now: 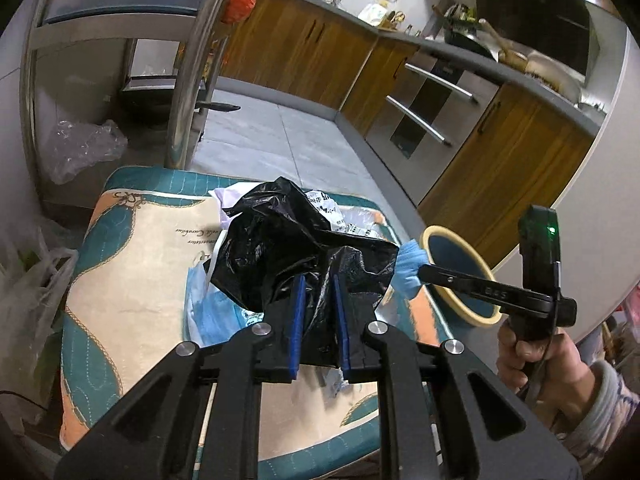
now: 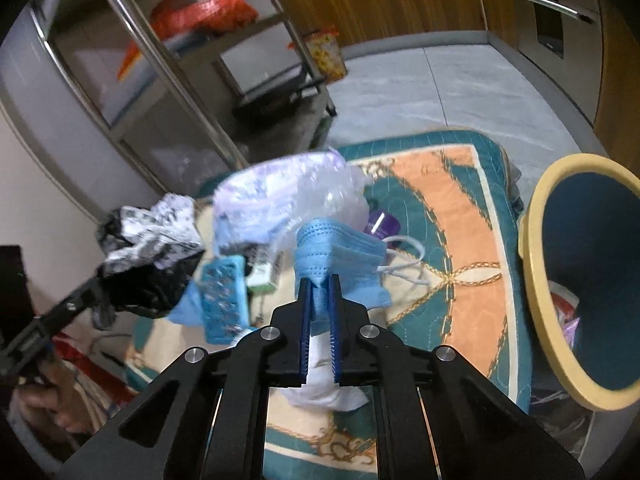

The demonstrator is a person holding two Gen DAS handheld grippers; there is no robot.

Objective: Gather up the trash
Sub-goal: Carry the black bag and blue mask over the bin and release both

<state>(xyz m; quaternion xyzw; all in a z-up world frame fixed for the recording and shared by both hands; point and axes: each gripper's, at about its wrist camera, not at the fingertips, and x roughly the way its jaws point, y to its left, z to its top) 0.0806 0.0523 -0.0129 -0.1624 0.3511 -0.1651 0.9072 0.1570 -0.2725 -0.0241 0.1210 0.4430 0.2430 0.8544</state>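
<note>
My left gripper (image 1: 318,280) is shut on a crumpled black plastic bag (image 1: 288,240), held just above the pile of trash on a patterned cushion (image 1: 136,280). In the right wrist view the same bag (image 2: 152,288) hangs at the left, with the left gripper (image 2: 100,280) behind it. My right gripper (image 2: 320,284) is shut on a blue face mask (image 2: 344,248), pinched between the blue pads. From the left wrist view the mask (image 1: 406,270) sits beside the rim of a tilted blue bin with a yellow rim (image 1: 480,318), which also appears in the right wrist view (image 2: 536,288).
On the cushion (image 2: 460,208) lie a clear plastic bag (image 2: 280,192), printed paper (image 2: 152,232), a teal blister pack (image 2: 222,300), a purple item (image 2: 384,224) and a white cable (image 2: 408,268). A steel rack (image 1: 192,80) stands behind; wooden cabinets (image 1: 304,56) line the far wall.
</note>
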